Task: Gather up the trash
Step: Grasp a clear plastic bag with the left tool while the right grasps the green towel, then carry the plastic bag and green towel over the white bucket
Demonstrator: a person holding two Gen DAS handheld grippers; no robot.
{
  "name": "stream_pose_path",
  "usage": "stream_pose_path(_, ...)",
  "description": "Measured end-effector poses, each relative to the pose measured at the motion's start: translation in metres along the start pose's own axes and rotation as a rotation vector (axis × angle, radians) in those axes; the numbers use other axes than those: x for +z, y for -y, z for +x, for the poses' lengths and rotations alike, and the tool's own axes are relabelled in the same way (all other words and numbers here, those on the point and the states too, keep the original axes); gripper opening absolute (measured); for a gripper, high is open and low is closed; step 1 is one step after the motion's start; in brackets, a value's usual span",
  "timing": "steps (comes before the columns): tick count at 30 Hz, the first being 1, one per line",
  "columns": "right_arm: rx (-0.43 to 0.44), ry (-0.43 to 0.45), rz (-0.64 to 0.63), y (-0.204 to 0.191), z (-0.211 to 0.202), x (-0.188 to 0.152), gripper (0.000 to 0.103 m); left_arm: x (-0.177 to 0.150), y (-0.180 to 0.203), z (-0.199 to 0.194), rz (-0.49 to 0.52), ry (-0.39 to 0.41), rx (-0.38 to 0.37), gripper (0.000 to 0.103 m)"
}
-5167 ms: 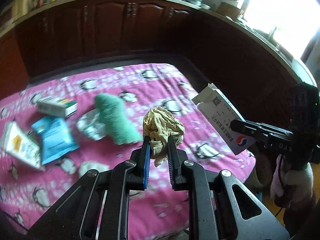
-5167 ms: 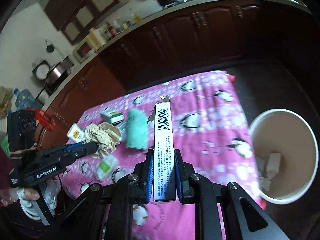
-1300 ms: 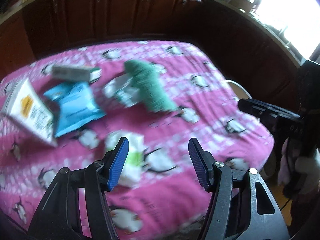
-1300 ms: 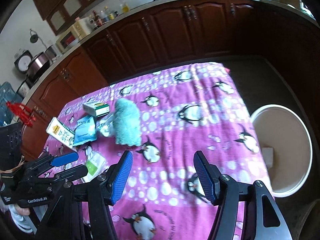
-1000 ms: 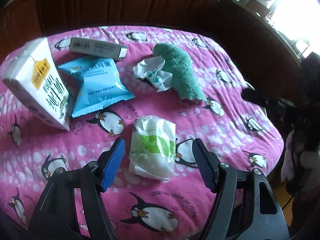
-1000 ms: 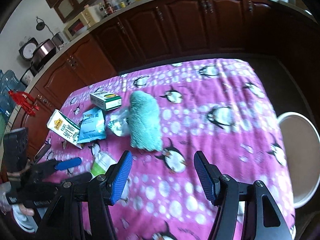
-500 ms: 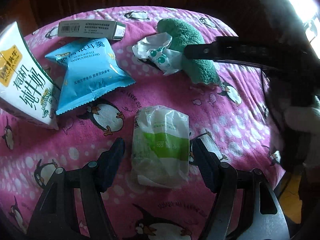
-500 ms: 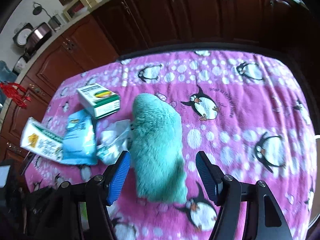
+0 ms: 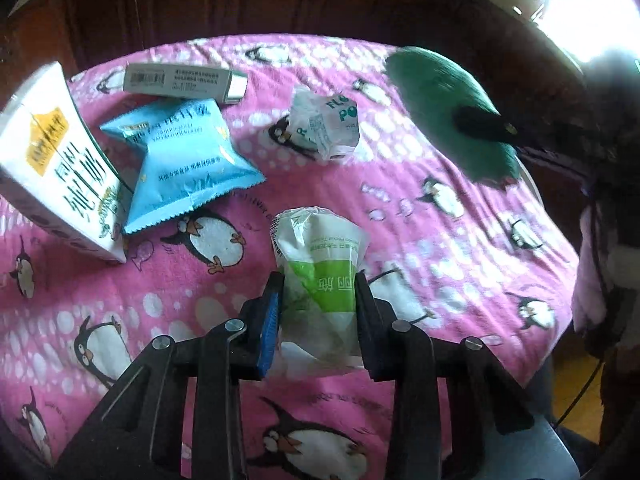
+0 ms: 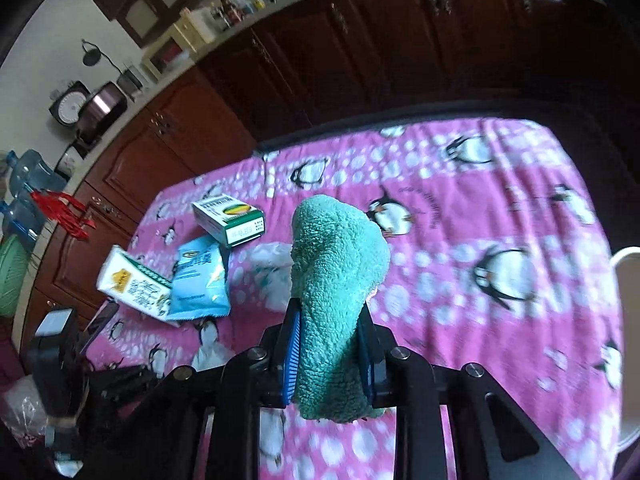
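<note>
A green and white plastic packet (image 9: 320,248) lies on the pink penguin tablecloth (image 9: 440,260). My left gripper (image 9: 318,292) has its jaws closing on the packet, and both pads press its sides. A teal fluffy cloth (image 10: 338,248) stands up between the jaws of my right gripper (image 10: 328,320), which are closing and squeeze its near end. The left wrist view shows the same cloth (image 9: 432,96) blurred at the far right, with a dark finger of the right gripper on it.
A blue snack bag (image 9: 184,160), a white carton (image 9: 56,168), a grey box (image 9: 180,80) and a crumpled white wrapper (image 9: 324,120) lie on the far part of the table. A white bin's rim (image 10: 628,256) shows beyond the table's right edge. Dark cabinets stand behind.
Both pairs of jaws stood wide half a second ago. The left pair has closed onto the packet. The right pair has closed onto the teal cloth, which has shifted away from the wrapper.
</note>
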State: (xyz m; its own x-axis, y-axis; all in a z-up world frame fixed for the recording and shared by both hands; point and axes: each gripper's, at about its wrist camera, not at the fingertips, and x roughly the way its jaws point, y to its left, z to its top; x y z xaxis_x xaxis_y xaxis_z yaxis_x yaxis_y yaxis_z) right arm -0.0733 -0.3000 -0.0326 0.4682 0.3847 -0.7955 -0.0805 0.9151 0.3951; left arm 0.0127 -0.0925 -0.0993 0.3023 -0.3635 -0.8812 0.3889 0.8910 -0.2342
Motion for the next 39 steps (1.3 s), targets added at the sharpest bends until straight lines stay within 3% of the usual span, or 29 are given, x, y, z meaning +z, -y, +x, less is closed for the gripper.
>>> stream_pose_path(16, -0.009, 0.138, 0.069, 0.031, -0.096, -0.039, 0.023, 0.025, 0.068, -0.04, 0.108, 0.115, -0.024, 0.031)
stream_pose_path(39, -0.123, 0.27, 0.192, 0.1, -0.171, -0.058, 0.023, 0.067, 0.169, -0.034, 0.256, 0.155, -0.097, 0.031)
